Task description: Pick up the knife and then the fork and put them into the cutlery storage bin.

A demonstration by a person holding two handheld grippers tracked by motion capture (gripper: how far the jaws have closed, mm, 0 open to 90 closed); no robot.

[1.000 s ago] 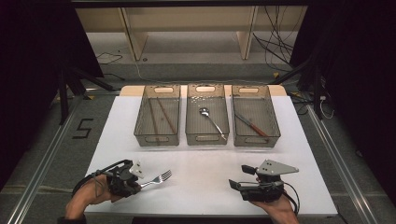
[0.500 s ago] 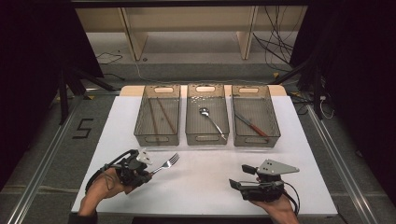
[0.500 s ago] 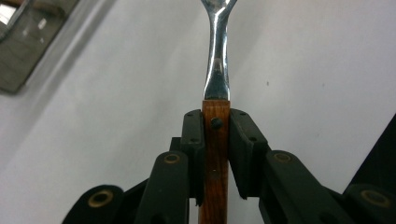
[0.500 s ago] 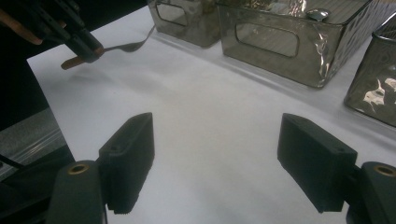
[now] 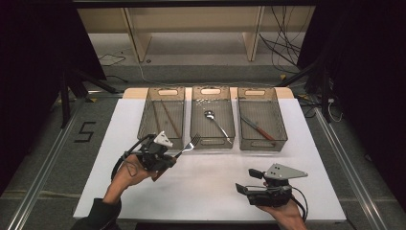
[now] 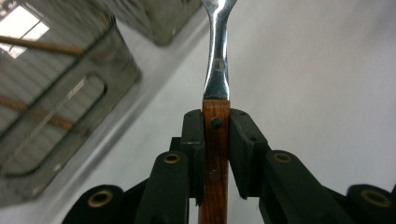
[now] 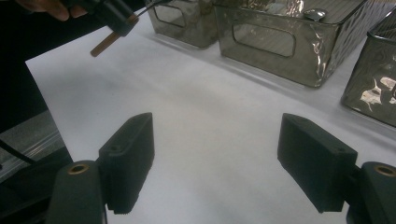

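Two black two-jaw grippers work over the white table [image 5: 210, 182]: the left gripper [image 5: 173, 157] clamps the wooden handle of a steel fork [image 5: 187, 146], held above the table with its tines just before the left of three smoky translucent plastic bins [image 5: 162, 117], while the right gripper [image 5: 242, 189] rests near the front edge with jaws spread wide, gripping nothing. The left bin holds brown wooden chopsticks [image 5: 170, 119], the middle bin [image 5: 212, 116] a steel spoon [image 5: 216, 123], and the right bin [image 5: 261, 119] a wooden-handled knife [image 5: 257, 128].

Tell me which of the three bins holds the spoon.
The middle bin: a metal spoon lies in it. The left bin holds wooden sticks, probably chopsticks, and the right bin a red-handled knife.
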